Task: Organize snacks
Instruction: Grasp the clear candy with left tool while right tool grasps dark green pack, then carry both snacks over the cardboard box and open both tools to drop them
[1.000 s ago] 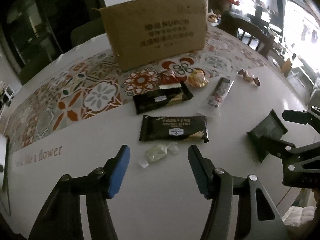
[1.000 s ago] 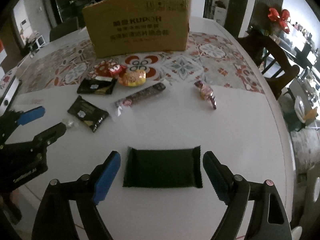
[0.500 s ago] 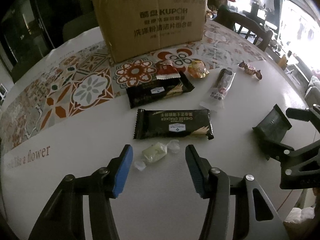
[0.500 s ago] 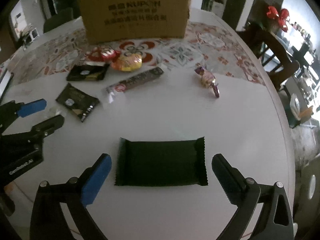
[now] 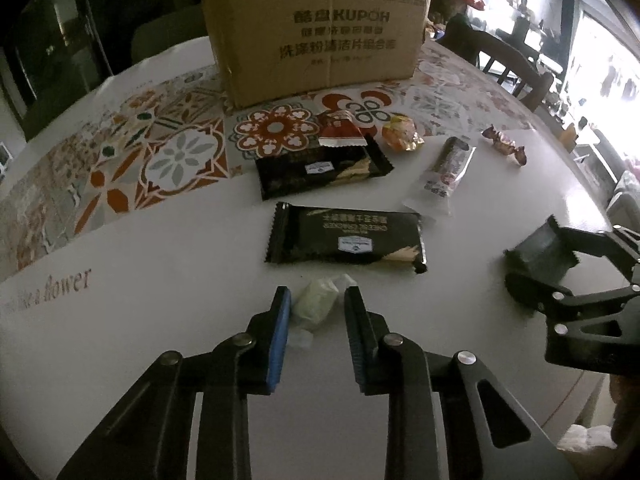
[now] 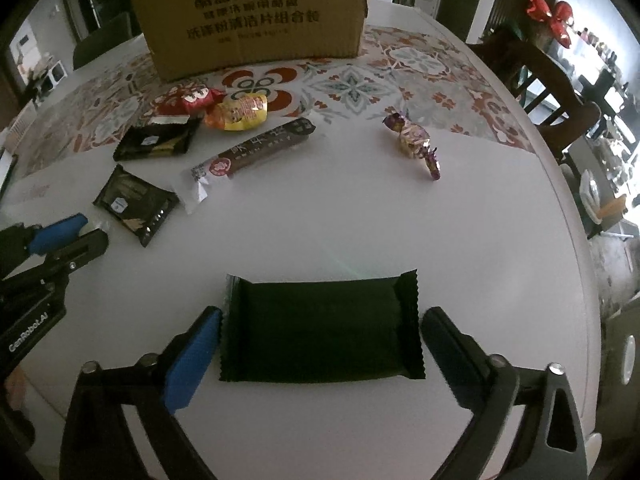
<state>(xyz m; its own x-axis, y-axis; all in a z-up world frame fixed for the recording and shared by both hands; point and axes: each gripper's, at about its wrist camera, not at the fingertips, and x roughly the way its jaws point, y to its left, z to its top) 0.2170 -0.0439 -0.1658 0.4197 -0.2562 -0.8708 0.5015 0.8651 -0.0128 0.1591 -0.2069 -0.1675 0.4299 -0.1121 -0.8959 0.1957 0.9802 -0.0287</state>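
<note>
Left wrist view: left gripper (image 5: 314,300) pointed steeply down at the bench (image 5: 160,280), fingers closing around a pale green wrapped candy (image 5: 316,304). Candy sat between the pads; the left pad looked to be touching the wrapper, the right pad had a sliver of gap, so not pinched. Just beyond the candy lay a black cracker pack (image 5: 346,240), label upside down to the camera. Second black cracker pack (image 5: 320,170) farther back, a red packet (image 5: 340,130) overlapping its far edge. Yellow-orange snack (image 5: 400,138) beside that, long brown bar in a clear wrapper (image 5: 446,172) to the right, purple twist candy (image 5: 504,144) farther right. Cardboard box (image 5: 316,28) stood at the back on the patterned cloth (image 5: 160,160). Right gripper (image 5: 560,276) visible at the right edge, straddling a dark green pack (image 5: 536,248).

Right wrist view: right gripper (image 6: 320,328) fingers spread wide and closing, the dark green pack (image 6: 322,330) lying flat on the bench (image 6: 480,220) between them. Both pads just beside the crimped ends, small gap each side, no contact. Left gripper (image 6: 76,232) at the left edge, candy mostly hidden behind its fingers. Cardboard box (image 6: 252,16) at the back, remaining snacks scattered in front of it.
</note>
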